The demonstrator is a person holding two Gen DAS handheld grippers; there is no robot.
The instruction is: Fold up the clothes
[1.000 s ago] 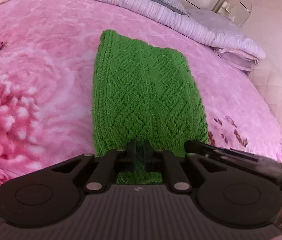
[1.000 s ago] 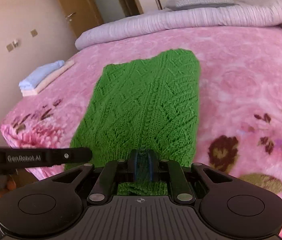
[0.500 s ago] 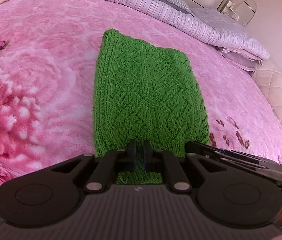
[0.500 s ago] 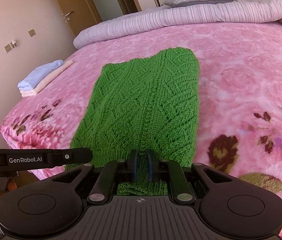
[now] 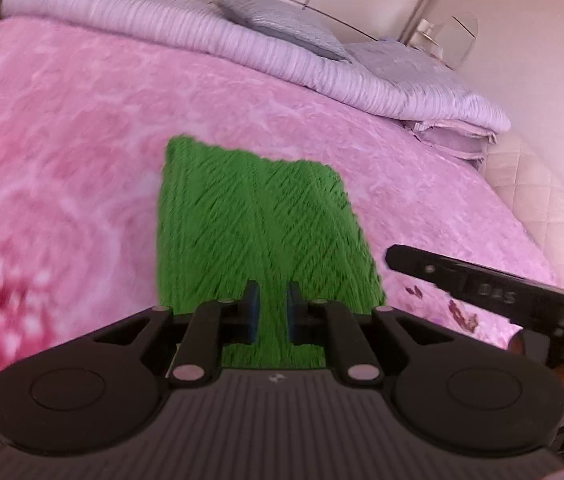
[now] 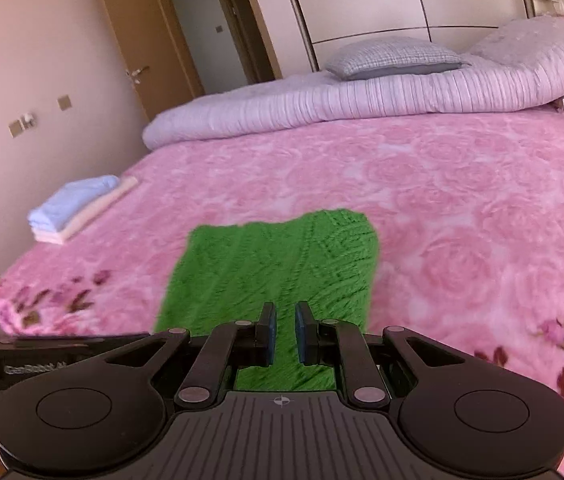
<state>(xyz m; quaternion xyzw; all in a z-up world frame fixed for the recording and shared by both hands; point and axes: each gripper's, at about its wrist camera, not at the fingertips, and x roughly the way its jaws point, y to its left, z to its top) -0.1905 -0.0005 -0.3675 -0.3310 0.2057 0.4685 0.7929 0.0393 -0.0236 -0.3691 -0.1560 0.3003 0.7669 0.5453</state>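
A green knitted sweater (image 5: 258,220), folded into a long strip, lies flat on the pink flowered blanket (image 5: 62,140) and runs away from me. My left gripper (image 5: 274,312) hovers over its near end, jaws a little apart, with green knit showing in the gap. In the right wrist view the same sweater (image 6: 278,260) lies ahead. My right gripper (image 6: 285,332) is over the near end too, its blue pads slightly parted. The near hem is hidden under both tools. Both views are blurred by motion.
A folded stack of pale blue and cream cloth (image 6: 78,208) sits near the bed's left edge. A rolled lilac duvet (image 6: 342,96) and a grey pillow (image 6: 394,58) lie along the far side. The blanket's left corner (image 6: 10,300) drops off close by.
Both pairs of jaws, closed on the near hem a second ago, have parted. Both cameras have tipped up, so the sweater looks shorter and lower in view.
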